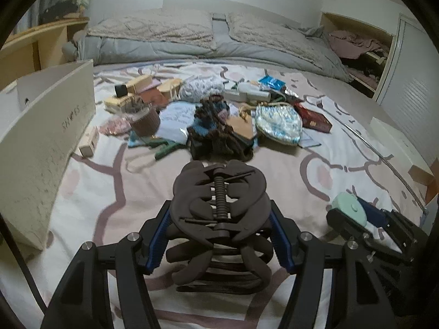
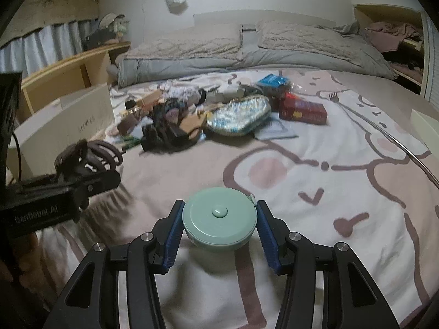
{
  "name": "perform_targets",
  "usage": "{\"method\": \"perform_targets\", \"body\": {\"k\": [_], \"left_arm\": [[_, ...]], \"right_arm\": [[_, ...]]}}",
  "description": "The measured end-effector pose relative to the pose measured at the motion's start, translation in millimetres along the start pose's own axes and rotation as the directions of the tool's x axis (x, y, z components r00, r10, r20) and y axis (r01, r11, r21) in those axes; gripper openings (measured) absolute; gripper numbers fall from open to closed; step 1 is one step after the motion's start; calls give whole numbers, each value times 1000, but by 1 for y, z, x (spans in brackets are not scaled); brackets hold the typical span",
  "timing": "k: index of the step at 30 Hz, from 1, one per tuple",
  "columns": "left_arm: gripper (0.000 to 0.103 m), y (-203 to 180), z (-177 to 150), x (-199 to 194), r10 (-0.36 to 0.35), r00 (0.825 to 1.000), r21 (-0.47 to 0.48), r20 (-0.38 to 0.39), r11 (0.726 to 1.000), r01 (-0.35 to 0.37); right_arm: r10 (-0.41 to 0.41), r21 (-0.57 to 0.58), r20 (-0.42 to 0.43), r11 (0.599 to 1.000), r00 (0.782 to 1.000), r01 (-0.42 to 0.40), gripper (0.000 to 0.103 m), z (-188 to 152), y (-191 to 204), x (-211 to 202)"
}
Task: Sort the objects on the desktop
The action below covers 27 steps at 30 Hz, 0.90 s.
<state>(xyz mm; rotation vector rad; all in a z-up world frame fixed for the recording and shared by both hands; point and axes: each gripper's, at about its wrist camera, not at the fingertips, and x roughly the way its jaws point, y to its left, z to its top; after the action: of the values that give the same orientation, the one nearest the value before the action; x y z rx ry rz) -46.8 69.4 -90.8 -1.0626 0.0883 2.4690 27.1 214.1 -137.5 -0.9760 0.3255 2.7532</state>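
My left gripper (image 1: 219, 216) is shut on a large dark brown hair claw clip (image 1: 219, 192) and holds it above the patterned bedspread. My right gripper (image 2: 219, 219) is shut on a round mint-green tape measure (image 2: 219, 219), also above the bed. The right gripper with the tape measure (image 1: 349, 209) shows at the lower right of the left wrist view. The left gripper with the clip (image 2: 90, 156) shows at the left of the right wrist view. A pile of mixed objects (image 1: 208, 115) lies ahead in the middle of the bed.
A white open box (image 1: 46, 126) stands at the left of the bed. Another white box (image 1: 406, 148) sits at the right edge. The pile holds a red box (image 2: 304, 112), a shiny pouch (image 2: 238, 118), a brown cup (image 1: 145, 120) and small cartons. Pillows (image 1: 153, 30) lie behind.
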Motion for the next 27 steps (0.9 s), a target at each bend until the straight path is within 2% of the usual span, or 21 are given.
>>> {"method": "perform_targets", "body": {"k": [14,23,27], "left_arm": [[65,16,34,-25,47,994,-30,101,999,-44],[65,22,60,-54,102,978,-31,181,995,-98],[65,27,72,-72,120,971,-47,209,993,-113]], "right_arm": [[35,-55,98,998,995,-30,52,49,11,-9],[62,-118,150,992,987,-44,52,80,29,-17],[92,-132,147,989,985,-73,52,97,39,-25]]}}
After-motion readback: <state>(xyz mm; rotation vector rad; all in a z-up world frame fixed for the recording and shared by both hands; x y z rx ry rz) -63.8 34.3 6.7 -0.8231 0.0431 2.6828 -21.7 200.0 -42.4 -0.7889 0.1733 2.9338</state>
